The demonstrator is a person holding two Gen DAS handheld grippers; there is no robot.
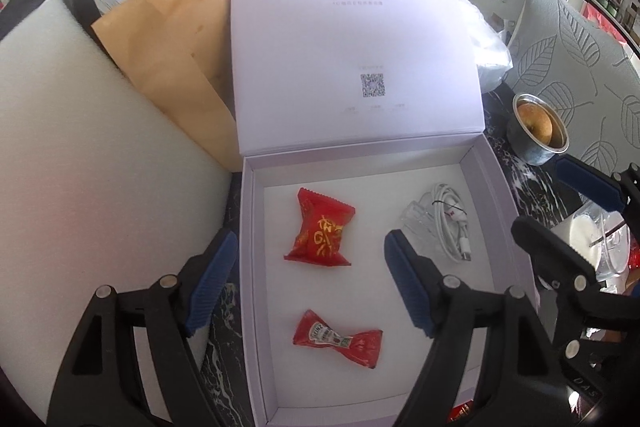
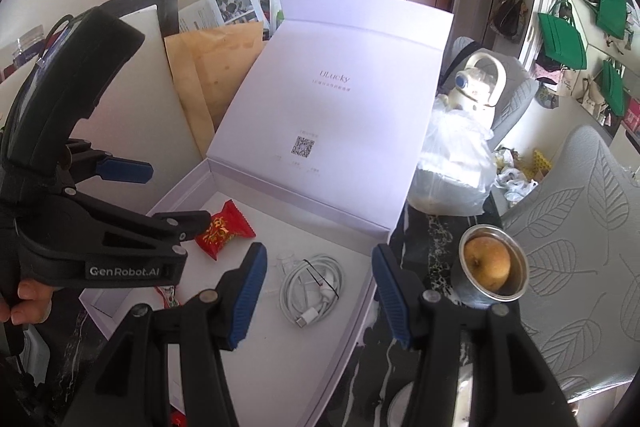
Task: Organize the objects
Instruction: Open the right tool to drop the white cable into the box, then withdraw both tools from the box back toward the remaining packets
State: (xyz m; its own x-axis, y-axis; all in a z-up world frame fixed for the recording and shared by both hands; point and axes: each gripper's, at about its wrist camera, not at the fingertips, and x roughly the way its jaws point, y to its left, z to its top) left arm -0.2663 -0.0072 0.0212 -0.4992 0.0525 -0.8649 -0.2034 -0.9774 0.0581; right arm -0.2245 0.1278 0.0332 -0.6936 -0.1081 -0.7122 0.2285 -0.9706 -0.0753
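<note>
An open white box [image 1: 486,195] [image 2: 360,311] with its lid [image 1: 352,39] upright holds a red candy packet [image 1: 318,231] [image 2: 224,229], a red ketchup sachet [image 1: 340,341], a coiled white cable [image 1: 450,223] [image 2: 314,285] and a small clear item [image 1: 416,217]. My left gripper [image 1: 310,287] is open and empty, hovering over the box's front. My right gripper [image 2: 318,293] is open and empty above the box's right side, over the cable; it also shows in the left wrist view [image 1: 560,203].
A metal cup [image 1: 538,135] [image 2: 490,269] with an apple stands right of the box on the dark marble table [image 2: 424,239]. White foam [image 1: 80,147] and brown envelopes [image 1: 172,59] lie left. A plastic bag [image 2: 456,163] and a leaf-patterned chair [image 2: 580,227] are right.
</note>
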